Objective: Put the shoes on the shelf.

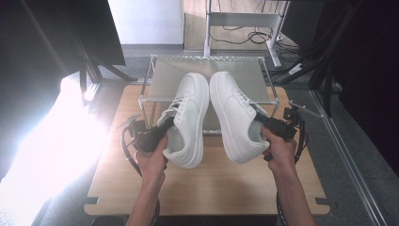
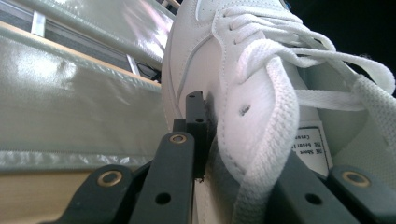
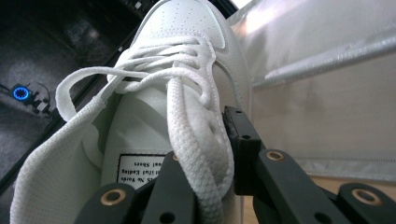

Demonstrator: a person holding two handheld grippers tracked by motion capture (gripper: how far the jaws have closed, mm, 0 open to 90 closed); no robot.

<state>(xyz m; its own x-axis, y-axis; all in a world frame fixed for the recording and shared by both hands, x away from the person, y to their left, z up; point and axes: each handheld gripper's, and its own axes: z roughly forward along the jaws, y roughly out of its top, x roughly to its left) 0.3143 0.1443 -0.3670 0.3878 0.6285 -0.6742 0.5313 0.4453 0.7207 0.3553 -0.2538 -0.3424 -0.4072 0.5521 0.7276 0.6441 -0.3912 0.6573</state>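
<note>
Nearest the person, the left gripper (image 1: 157,134) pinches the side wall of one white leather lace-up sneaker (image 1: 188,117), while the right gripper (image 1: 266,126) pinches the other white leather sneaker (image 1: 234,113). Both shoes hang above the light wooden table (image 1: 211,183), toes toward the silvery metal-framed rack (image 1: 207,77) beyond.

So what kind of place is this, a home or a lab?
Likely a lab or recording workspace: a small wooden table holding a metal shoe rack, loose cables on the floor, dark equipment frames around.

Bare wooden table (image 1: 211,188) beneath both shoes; metal rack (image 1: 162,75) close behind, blocking forward passage.
</note>
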